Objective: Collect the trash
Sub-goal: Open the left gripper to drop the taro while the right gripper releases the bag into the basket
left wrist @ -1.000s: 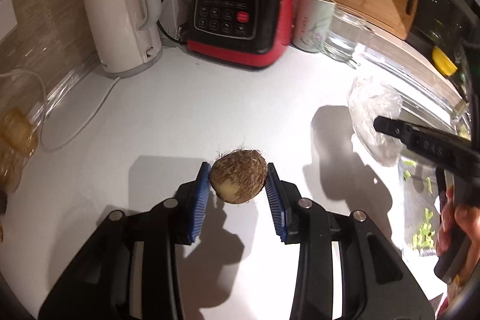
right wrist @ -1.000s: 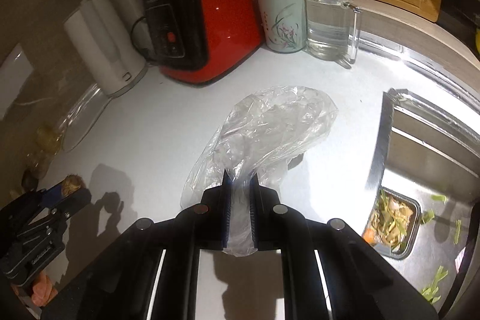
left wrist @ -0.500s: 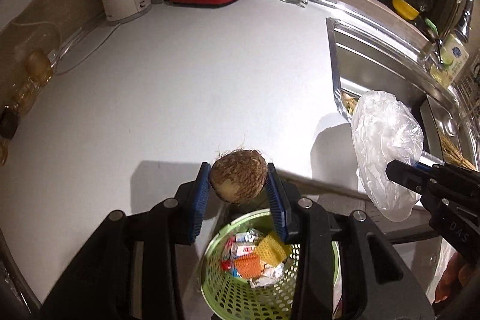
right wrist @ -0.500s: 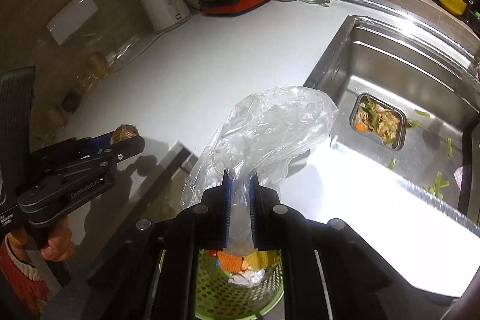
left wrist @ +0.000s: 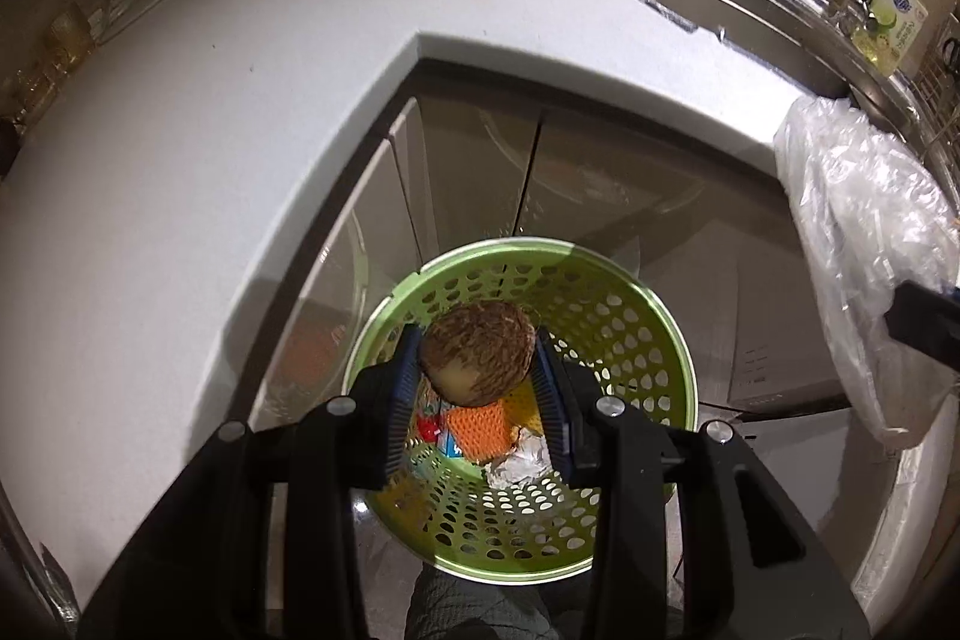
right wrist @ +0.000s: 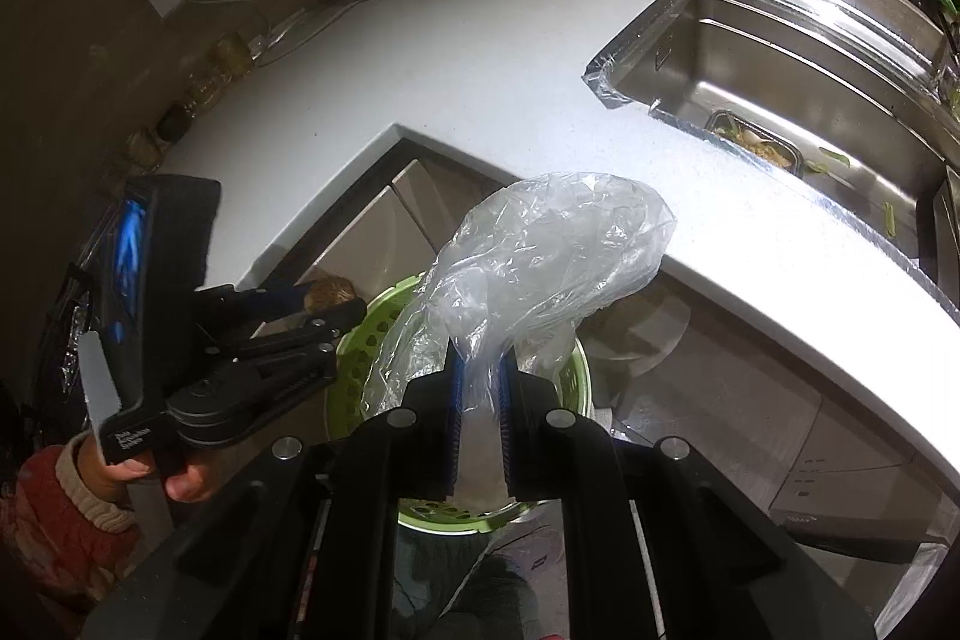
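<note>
Disposal step. My left gripper (left wrist: 477,376) pinched the hairy brown root (left wrist: 477,361) directly above the green perforated bin (left wrist: 654,334), which stood on the floor below the white countertop (left wrist: 180,148) and already held wrappers. My right gripper (right wrist: 480,400), pressed together on the clear plastic bag (right wrist: 540,256), hung over the same bin. The next move, I judged, called for spreading both tongs. The steel sink (right wrist: 780,58) held vegetable scraps.
</note>
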The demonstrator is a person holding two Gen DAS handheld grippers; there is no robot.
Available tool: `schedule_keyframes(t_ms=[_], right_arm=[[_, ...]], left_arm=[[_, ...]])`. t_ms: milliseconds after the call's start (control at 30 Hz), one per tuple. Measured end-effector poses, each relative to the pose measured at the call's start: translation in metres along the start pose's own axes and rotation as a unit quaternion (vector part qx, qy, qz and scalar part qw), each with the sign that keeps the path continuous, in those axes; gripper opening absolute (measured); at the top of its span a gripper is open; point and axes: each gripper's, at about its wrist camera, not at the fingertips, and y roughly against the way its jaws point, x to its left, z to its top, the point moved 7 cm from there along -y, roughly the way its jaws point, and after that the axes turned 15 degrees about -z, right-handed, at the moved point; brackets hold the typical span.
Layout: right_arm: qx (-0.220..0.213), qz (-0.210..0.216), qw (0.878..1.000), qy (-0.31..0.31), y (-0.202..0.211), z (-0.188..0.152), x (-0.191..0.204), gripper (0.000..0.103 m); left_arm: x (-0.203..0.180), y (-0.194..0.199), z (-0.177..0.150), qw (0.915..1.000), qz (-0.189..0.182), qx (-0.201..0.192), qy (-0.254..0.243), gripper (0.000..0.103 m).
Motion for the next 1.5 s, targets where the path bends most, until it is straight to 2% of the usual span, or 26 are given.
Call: schedule_keyframes(t_ms=[200,267,367,433,567,667,833,967,1100,1167,1200,1233,1300,1333,1500], right_arm=[[0.008,0.002,1.0,-0.001,0.0,-0.012,-0.003,0.012],[0.013,0.004,1.0,-0.004,-0.002,-0.015,-0.004,0.012],[0.015,0.004,1.0,-0.004,-0.002,-0.018,-0.005,0.012],[0.014,0.003,1.0,-0.005,-0.002,-0.018,-0.005,0.012],[0.009,0.005,1.0,-0.001,-0.001,-0.014,-0.005,0.013],[0.003,0.008,1.0,0.013,-0.001,-0.012,0.002,0.014],[0.006,0.024,0.998,0.05,-0.013,-0.017,0.021,0.014],[0.021,0.036,0.995,0.085,-0.038,-0.027,0.038,0.014],[0.048,0.042,0.992,0.104,-0.069,-0.04,0.051,0.016],[0.065,0.045,0.991,0.107,-0.083,-0.046,0.056,0.032],[0.069,0.041,0.991,0.108,-0.089,-0.047,0.057,0.053],[0.073,0.037,0.991,0.108,-0.094,-0.048,0.058,0.066],[0.08,0.031,0.991,0.107,-0.1,-0.049,0.06,0.072],[0.087,0.03,0.99,0.105,-0.103,-0.049,0.061,0.079],[0.082,0.019,0.992,0.091,-0.094,-0.039,0.06,0.089]], left_arm=[[0.004,-0.043,-0.03,0.9984,-0.021,0.05,0.019,0.037],[0.004,-0.051,-0.036,0.9974,-0.021,0.066,0.02,0.044],[0.003,-0.05,-0.037,0.9971,-0.028,0.068,0.021,0.053],[0.0,-0.045,-0.033,0.9977,-0.028,0.06,0.018,0.061],[-0.001,-0.028,-0.02,0.9987,-0.021,0.044,0.015,0.064],[0.002,-0.003,-0.009,0.9994,-0.018,0.019,0.024,0.07],[0.009,0.046,0.007,0.999,0.0,-0.025,0.036,0.089],[0.016,0.073,0.014,0.9976,0.021,-0.047,0.047,0.091],[0.026,0.086,0.015,0.9963,0.039,-0.052,0.056,0.091],[0.032,0.088,0.016,0.9956,0.048,-0.053,0.061,0.091],[0.035,0.088,0.014,0.9953,0.052,-0.052,0.063,0.091],[0.038,0.088,0.014,0.995,0.054,-0.049,0.067,0.091],[0.044,0.086,0.012,0.9947,0.055,-0.044,0.075,0.091],[0.047,0.084,0.012,0.9944,0.057,-0.043,0.078,0.091],[0.054,0.087,0.014,0.9932,0.061,-0.048,0.086,0.091]])
